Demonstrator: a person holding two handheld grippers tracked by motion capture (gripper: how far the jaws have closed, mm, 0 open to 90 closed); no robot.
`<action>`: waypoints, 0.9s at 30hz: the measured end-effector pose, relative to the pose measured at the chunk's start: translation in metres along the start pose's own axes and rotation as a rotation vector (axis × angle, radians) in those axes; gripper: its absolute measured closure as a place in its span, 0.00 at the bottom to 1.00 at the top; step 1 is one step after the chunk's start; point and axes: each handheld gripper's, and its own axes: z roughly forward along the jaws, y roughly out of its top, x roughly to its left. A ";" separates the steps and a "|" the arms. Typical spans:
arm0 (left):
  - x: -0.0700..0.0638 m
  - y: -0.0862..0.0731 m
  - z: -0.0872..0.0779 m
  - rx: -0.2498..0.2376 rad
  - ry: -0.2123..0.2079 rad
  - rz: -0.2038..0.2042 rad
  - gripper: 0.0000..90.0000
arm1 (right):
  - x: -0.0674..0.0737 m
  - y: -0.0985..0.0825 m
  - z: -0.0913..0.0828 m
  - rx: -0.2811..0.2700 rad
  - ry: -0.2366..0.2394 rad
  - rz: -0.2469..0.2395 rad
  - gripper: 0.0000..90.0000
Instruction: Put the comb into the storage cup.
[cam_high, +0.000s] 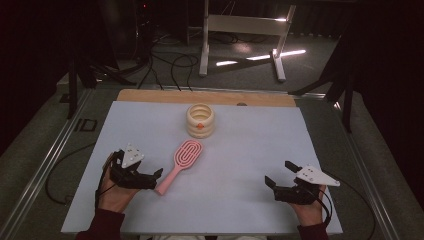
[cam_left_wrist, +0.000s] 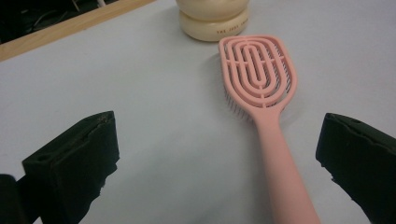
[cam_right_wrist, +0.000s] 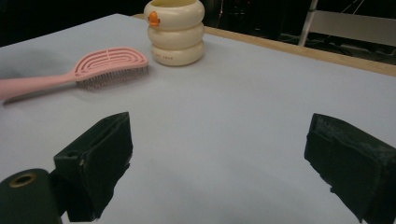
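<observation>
A pink hairbrush (cam_high: 181, 161) lies bristles down on the pale blue table top (cam_high: 240, 150), its handle pointing toward the near left. My left gripper (cam_high: 151, 176) is open right at the handle's end; in the left gripper view the handle (cam_left_wrist: 285, 177) runs between the two wide-apart jaws. Behind the brush stands a cream ribbed cup (cam_high: 200, 120) with an orange mark. My right gripper (cam_high: 281, 173) is open near the front right, with bare table between its jaws. The right gripper view shows the hairbrush (cam_right_wrist: 100, 65) and the cup (cam_right_wrist: 175, 32) far off.
A wooden strip (cam_high: 205, 96) runs along the table's far edge. Beyond it are a white stand (cam_high: 242, 35) and cables on a dark floor. Metal rails flank the table on both sides.
</observation>
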 end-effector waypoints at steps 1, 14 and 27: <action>0.000 0.000 0.001 0.003 -0.003 0.003 0.00 | 0.000 0.000 0.000 0.001 -0.002 0.001 0.09; -0.005 0.005 0.015 0.035 -0.019 0.015 0.00 | 0.001 0.000 0.001 0.006 0.002 0.001 0.09; -0.007 0.010 0.033 0.088 -0.035 0.024 0.00 | 0.001 0.000 0.001 0.005 0.003 0.001 0.09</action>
